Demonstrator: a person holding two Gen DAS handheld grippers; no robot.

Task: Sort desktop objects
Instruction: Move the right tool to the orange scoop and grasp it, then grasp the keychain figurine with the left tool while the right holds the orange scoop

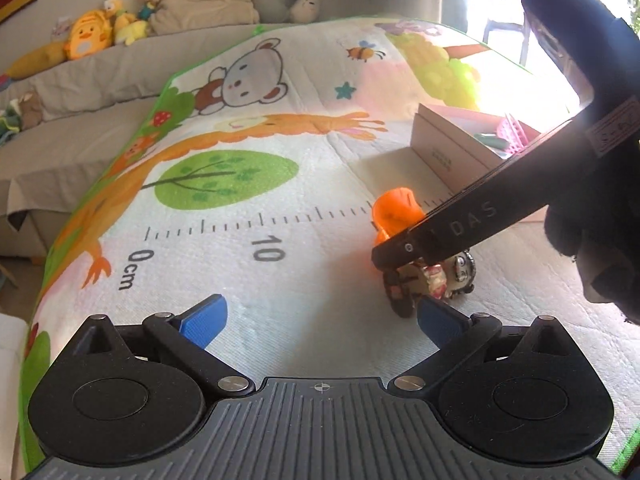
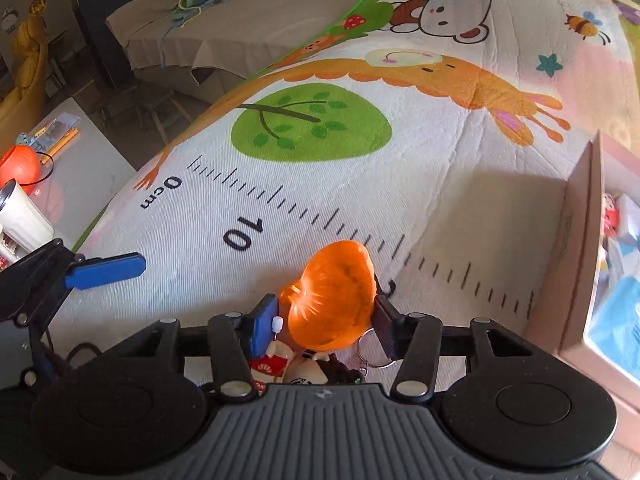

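Observation:
A small doll keychain with a bright orange hat (image 2: pixel 332 300) lies on the cartoon play mat (image 2: pixel 360 184). My right gripper (image 2: pixel 324 322) is shut on the orange hat, blue pads on both sides; the doll's body and a key ring (image 2: pixel 374 350) hang below the fingers. In the left wrist view the orange hat (image 1: pixel 394 212) and the doll (image 1: pixel 432 280) sit under the right gripper's black body (image 1: pixel 460 228). My left gripper (image 1: pixel 320 320) is open and empty, low over the mat, with the doll just beyond its right pad (image 1: pixel 438 320).
A pink-lined cardboard box (image 2: pixel 580 248) holding small items stands at the right, also shown in the left wrist view (image 1: pixel 448 152). A grey sofa (image 1: pixel 80 92) with plush toys runs behind the mat. A side table (image 2: pixel 80 168) with an orange ball lies left.

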